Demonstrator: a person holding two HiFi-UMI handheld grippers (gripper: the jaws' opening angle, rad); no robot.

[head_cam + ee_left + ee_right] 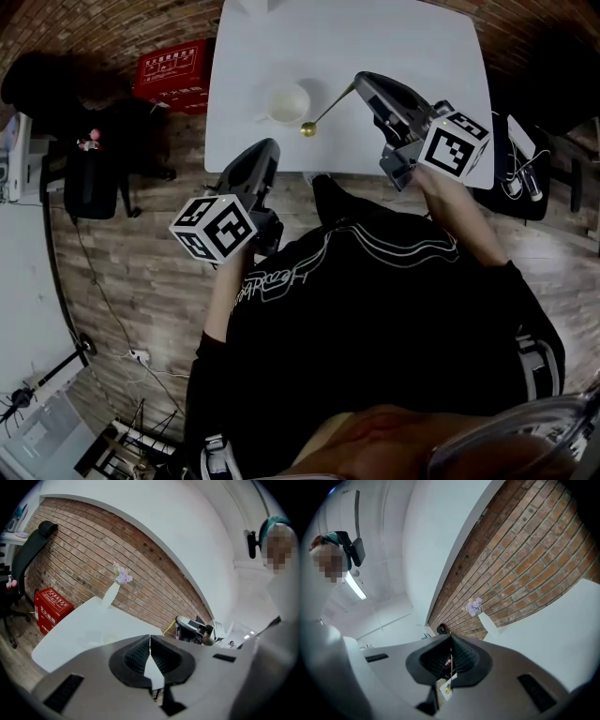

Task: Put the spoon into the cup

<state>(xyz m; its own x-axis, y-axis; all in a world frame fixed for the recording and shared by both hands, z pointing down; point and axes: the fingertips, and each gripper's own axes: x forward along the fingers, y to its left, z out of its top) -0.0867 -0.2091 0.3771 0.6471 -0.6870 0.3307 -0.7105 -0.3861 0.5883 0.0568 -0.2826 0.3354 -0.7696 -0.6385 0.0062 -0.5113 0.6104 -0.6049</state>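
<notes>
A white cup (pixel 287 103) stands on the white table (pixel 412 37), near its front edge. A gold spoon (pixel 323 114) slants from the right gripper down to its bowl, which lies just right of the cup and outside it. My right gripper (pixel 360 82) is shut on the end of the spoon's handle; in the right gripper view the thin handle (pixel 451 663) runs between the closed jaws (pixel 451 648). My left gripper (pixel 268 150) hovers at the table's front edge, below the cup, shut with nothing in it (pixel 150 645).
A red box (pixel 173 67) sits on the floor left of the table, with a black chair (pixel 94 173) further left. A white vase of purple flowers (pixel 121 579) stands at the table's far edge against the brick wall. Black gear and cables (pixel 525 173) lie to the right.
</notes>
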